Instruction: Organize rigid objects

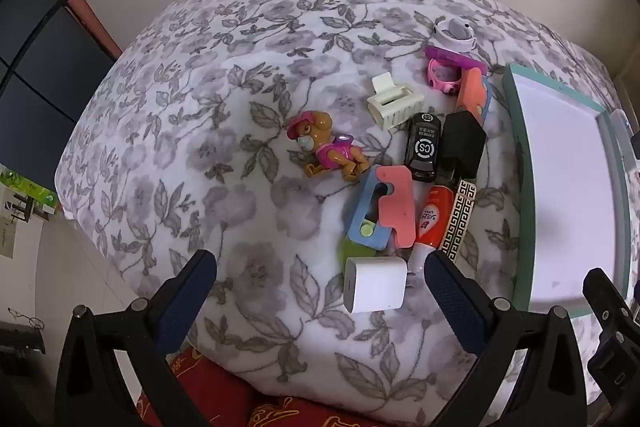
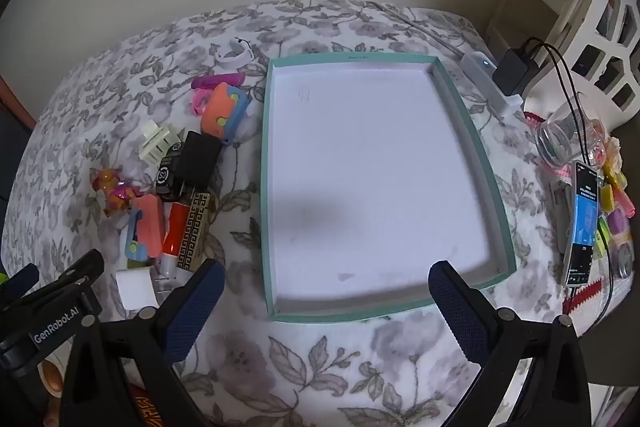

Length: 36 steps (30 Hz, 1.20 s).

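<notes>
A pile of small objects lies on the floral cloth: a toy dog (image 1: 326,151), a cream hair clip (image 1: 394,105), a black toy car (image 1: 423,146), a black charger (image 1: 462,143), a pink and blue piece (image 1: 382,213), an orange tube (image 1: 430,221) and a white charger (image 1: 374,285). An empty teal-rimmed tray (image 2: 267,187) lies to their right. My left gripper (image 1: 320,273) is open, the white charger between its fingers. My right gripper (image 2: 326,285) is open and empty over the tray's near edge.
A white ring-shaped lid (image 1: 455,35) and pink goggles (image 1: 444,75) lie at the back of the pile. A phone (image 2: 582,223), a glass (image 2: 560,139), colored blocks (image 2: 616,195) and a power strip (image 2: 490,83) with cables sit right of the tray.
</notes>
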Motion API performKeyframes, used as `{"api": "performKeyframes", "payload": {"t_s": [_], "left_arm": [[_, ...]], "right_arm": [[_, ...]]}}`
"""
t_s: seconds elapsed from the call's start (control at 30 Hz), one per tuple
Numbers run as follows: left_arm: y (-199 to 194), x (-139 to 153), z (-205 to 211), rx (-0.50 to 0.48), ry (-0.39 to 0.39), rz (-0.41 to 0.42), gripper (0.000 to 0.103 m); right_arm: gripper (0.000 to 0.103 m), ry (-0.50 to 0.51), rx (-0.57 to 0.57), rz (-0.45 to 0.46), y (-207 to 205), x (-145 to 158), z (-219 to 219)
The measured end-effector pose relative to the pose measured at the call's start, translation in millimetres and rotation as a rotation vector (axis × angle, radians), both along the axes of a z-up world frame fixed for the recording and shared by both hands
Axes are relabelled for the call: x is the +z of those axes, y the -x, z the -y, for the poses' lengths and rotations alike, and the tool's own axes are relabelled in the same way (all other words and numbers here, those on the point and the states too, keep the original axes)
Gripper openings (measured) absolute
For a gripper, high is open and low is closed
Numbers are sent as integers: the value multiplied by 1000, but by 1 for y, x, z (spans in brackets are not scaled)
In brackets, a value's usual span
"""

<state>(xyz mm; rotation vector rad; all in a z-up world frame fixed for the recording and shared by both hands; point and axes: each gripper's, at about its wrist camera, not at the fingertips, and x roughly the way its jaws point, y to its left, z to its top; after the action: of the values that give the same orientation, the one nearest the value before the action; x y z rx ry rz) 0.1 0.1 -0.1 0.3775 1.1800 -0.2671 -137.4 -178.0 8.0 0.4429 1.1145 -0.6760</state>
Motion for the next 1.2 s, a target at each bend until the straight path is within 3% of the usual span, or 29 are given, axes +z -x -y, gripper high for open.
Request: {"api": "performKeyframes", "payload": {"t_s": [1.2], "left_arm": [[-1,-3,-3,-4,-7,19,103]], "right_arm": [[103,6,-1,0,0,2,1]]}}
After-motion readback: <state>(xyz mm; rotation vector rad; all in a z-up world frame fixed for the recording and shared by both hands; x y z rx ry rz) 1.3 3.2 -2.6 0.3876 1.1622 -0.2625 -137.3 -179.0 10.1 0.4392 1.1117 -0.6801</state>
